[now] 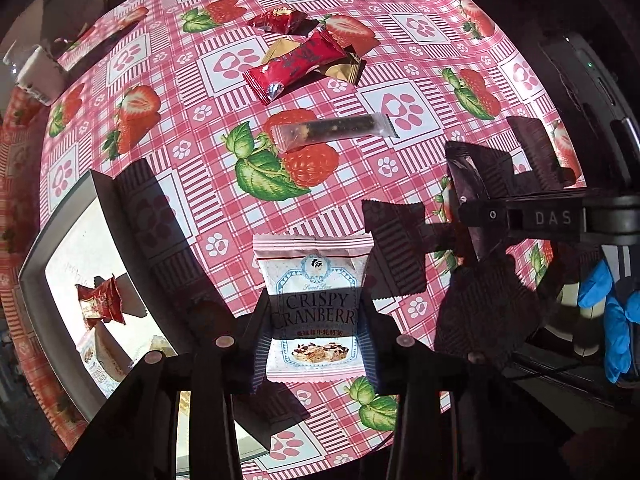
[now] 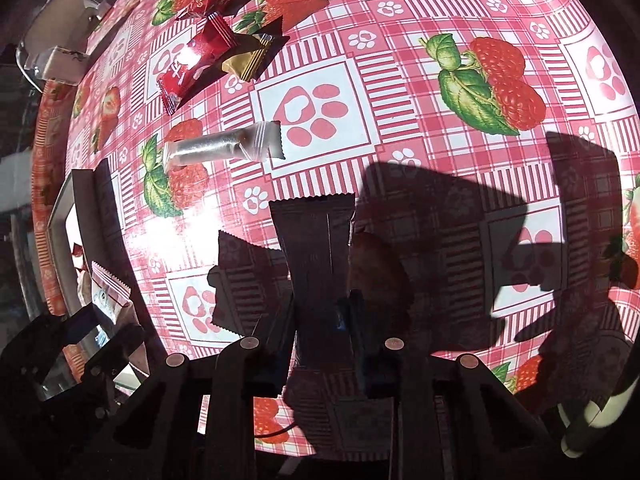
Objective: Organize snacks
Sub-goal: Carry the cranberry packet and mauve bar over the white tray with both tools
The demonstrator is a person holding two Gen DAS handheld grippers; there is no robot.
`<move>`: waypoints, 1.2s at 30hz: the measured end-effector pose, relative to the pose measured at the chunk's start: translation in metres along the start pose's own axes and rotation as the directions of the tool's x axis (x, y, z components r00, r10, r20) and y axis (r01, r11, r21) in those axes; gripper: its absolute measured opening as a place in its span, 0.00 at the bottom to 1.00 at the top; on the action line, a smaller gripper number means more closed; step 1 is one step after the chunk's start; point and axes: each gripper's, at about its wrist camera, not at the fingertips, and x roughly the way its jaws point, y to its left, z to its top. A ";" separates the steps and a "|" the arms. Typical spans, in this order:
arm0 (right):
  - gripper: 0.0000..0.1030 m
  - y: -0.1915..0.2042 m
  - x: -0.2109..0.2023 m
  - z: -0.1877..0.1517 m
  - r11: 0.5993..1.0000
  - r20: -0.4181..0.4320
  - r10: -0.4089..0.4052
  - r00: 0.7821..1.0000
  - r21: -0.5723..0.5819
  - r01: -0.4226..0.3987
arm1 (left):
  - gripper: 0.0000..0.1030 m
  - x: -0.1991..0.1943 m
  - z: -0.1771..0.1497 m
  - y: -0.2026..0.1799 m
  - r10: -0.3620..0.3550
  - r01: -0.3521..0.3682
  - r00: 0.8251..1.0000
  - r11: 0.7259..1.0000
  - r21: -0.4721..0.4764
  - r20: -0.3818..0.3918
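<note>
Taking the tray (image 1: 60, 240) as the landmark and reading across from it: it sits at the left edge of the table (image 1: 400, 60), a pale box already holding a red twist-wrapped candy (image 1: 102, 300) and other packets low in it that are too dim to name.

Just right of the tray, the left gripper (image 1: 316, 320) points straight down and is clamped on a pink cranberry packet (image 1: 314, 280), pinching it by its sides, the packet lifted clear of the cloth to judge by its shadow below.

Farther from the tray, toward mid-table, lies a clear bar (image 1: 332, 130). Beyond it is a small heap: a long red packet (image 1: 296, 64), a gold one (image 1: 344, 68) under it, and another red packet (image 1: 276, 20) behind.

Farthest right of the tray, the right gripper (image 2: 320, 316) is closed narrow on a dark packet (image 2: 316, 248), gripping its lower part so most of it hangs free ahead of the fingers (image 2: 280, 320).

Risks, as I judge them: both grips are on slippery foil, held by thin edges, so a quick swing toward the tray could let a packet twist or slide out. The dark packet's long free end could catch the tray's rim. With both grippers heading for the same tray, they may collide above it, and a squeeze this tight may crush the cranberry biscuit.
</note>
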 end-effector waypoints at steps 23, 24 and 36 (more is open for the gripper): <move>0.26 0.081 -0.008 -0.016 0.995 0.009 0.009 1.000 -0.097 -0.009 | 0.41 -0.038 -0.041 0.048 -0.021 0.030 0.997 0.993 -0.118 0.078; 0.26 0.087 -0.007 -0.014 0.994 0.011 0.009 1.000 -0.106 -0.008 | 0.41 -0.040 -0.043 0.052 -0.019 0.030 0.996 0.991 -0.131 0.083; 0.26 0.157 -0.007 0.007 0.976 0.028 0.003 1.000 -0.217 0.003 | 0.41 -0.049 -0.060 0.095 -0.006 0.033 0.993 0.973 -0.229 0.119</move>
